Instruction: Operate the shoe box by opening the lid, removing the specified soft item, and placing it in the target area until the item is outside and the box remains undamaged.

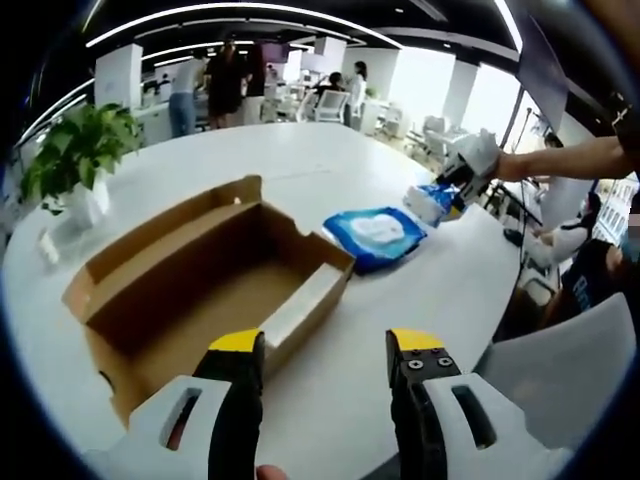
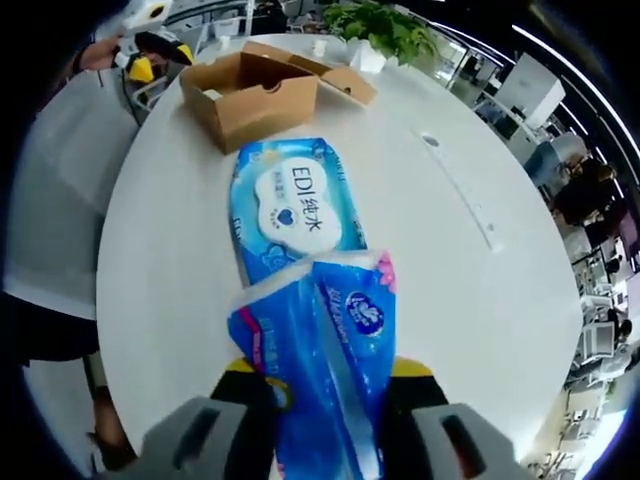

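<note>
Tissue pack [image 2: 320, 380] in right gripper [image 2: 322, 385], wipes pack [image 2: 295, 205], open shoe box [image 2: 250, 95] beyond

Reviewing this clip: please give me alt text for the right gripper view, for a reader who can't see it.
The right gripper grips a blue tissue pack over a white table. Beyond it a blue wet-wipes pack lies flat, then the open cardboard shoe box, with the left gripper far left.

Right gripper view: the flat blue wipes pack [image 2: 292, 212] lying ahead of me carries a white label reading "EDI", followed by two Chinese characters, with a small heart mark beneath. The blue tissue pack [image 2: 325, 350] between my jaws bears a round logo; its lettering is too small to read. Left gripper view: no print is legible.
</note>
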